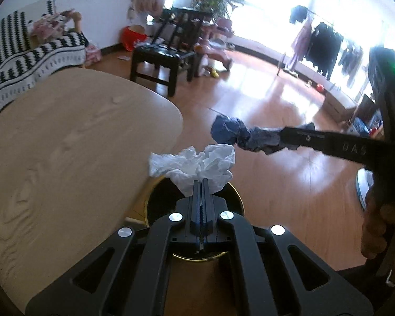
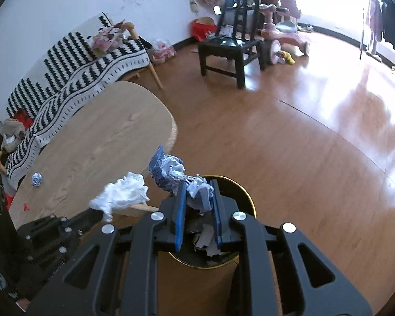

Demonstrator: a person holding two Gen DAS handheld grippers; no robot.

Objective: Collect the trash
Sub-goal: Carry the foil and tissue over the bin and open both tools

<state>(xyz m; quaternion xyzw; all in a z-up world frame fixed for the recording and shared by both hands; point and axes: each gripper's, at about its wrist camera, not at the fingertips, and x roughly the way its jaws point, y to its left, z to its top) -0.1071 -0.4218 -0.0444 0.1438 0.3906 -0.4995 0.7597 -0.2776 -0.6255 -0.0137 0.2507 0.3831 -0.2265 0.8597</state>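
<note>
My left gripper is shut on a crumpled white tissue and holds it over a black bin with a gold rim on the floor beside the table. My right gripper is shut on a crumpled blue paper wad above the same bin, which holds paper scraps. In the left wrist view the right gripper comes in from the right with the blue wad. In the right wrist view the white tissue hangs at the left. A small foil ball lies on the table.
The oval wooden table is left of the bin. A sofa with a striped blanket stands behind it. A black chair, a pink ride-on toy and a clothes rack stand further off on the wooden floor.
</note>
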